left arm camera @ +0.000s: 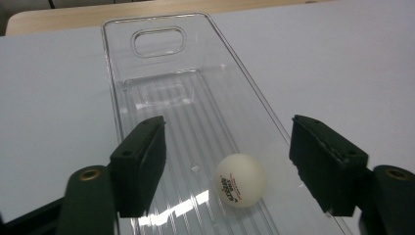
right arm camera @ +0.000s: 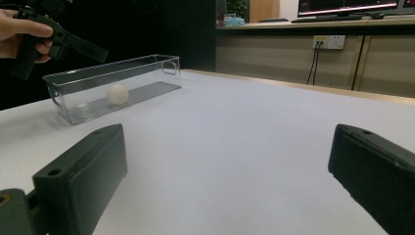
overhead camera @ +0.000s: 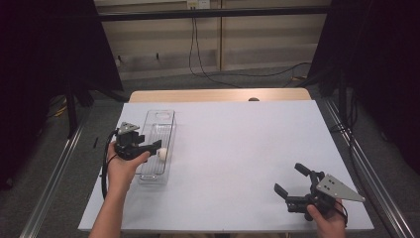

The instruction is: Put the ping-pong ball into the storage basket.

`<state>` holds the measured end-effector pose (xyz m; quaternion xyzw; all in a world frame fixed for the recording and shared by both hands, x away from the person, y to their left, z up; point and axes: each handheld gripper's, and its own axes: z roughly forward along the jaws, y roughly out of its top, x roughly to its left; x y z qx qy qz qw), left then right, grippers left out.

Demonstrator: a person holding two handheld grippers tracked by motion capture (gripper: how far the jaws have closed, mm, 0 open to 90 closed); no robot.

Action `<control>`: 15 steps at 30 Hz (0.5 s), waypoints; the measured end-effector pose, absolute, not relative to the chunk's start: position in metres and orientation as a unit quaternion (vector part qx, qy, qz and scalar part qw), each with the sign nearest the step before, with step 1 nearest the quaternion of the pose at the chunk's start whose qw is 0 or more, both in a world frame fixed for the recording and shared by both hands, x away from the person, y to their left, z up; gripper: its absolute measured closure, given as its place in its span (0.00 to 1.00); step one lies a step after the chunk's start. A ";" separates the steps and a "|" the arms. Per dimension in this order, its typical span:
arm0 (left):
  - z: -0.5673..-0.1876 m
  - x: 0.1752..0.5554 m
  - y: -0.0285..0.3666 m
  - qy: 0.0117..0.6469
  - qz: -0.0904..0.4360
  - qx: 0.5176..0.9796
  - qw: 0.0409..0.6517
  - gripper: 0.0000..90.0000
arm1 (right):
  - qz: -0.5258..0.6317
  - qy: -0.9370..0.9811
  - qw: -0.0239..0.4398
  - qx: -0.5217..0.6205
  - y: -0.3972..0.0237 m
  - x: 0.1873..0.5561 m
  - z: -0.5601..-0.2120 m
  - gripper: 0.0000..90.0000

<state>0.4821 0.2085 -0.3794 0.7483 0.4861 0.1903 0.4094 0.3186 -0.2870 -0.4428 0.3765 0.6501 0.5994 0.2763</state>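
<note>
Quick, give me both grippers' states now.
Left gripper: open, empty, jaws above the white ping-pong ball in the clear plastic bin.
Right gripper: open, empty, over the white table.

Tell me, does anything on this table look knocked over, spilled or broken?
Nothing stands out. The clear plastic rectangular bin sits upright on the table, with the small white ping-pong ball resting inside it. Both tools, left and right, are open and hold nothing.
</note>
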 end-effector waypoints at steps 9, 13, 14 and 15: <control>-0.376 0.473 0.213 0.488 0.205 0.729 0.434 0.19 | 0.598 0.651 0.276 0.378 -0.289 0.318 -0.443 0.01; -0.374 0.469 0.214 0.487 0.210 0.719 0.448 0.14 | 0.600 0.649 0.274 0.379 -0.289 0.318 -0.443 0.01; -0.374 0.468 0.214 0.485 0.211 0.720 0.450 0.14 | 0.599 0.650 0.274 0.378 -0.289 0.318 -0.443 0.01; -0.373 0.467 0.215 0.483 0.212 0.720 0.451 0.13 | 0.599 0.650 0.274 0.379 -0.289 0.318 -0.443 0.01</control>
